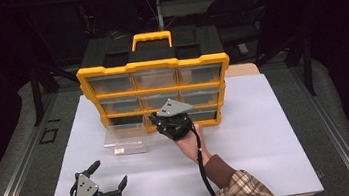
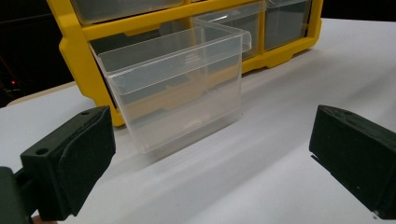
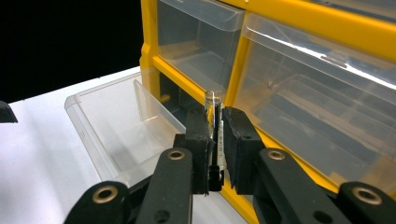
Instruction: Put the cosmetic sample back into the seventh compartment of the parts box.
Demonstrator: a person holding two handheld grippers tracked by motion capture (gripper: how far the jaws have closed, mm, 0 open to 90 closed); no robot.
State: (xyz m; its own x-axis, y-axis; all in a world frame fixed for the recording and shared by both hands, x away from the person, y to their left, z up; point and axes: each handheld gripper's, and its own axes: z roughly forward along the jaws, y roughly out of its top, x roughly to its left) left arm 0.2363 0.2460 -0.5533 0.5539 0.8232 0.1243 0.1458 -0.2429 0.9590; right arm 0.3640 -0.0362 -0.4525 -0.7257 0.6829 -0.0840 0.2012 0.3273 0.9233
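With one clear plastic drawer (image 1: 125,140) already out on the white desk (image 1: 267,132), my right claw (image 3: 215,133) grips a small clear tube (image 3: 214,108) at the yellow organizer cabinet (image 1: 152,65), not yet placed, I think, while my left claw (image 1: 108,182) waits wide.

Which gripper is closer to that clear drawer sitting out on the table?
Right. The right gripper is just beside the clear drawer; the left gripper hangs back near the table edge.
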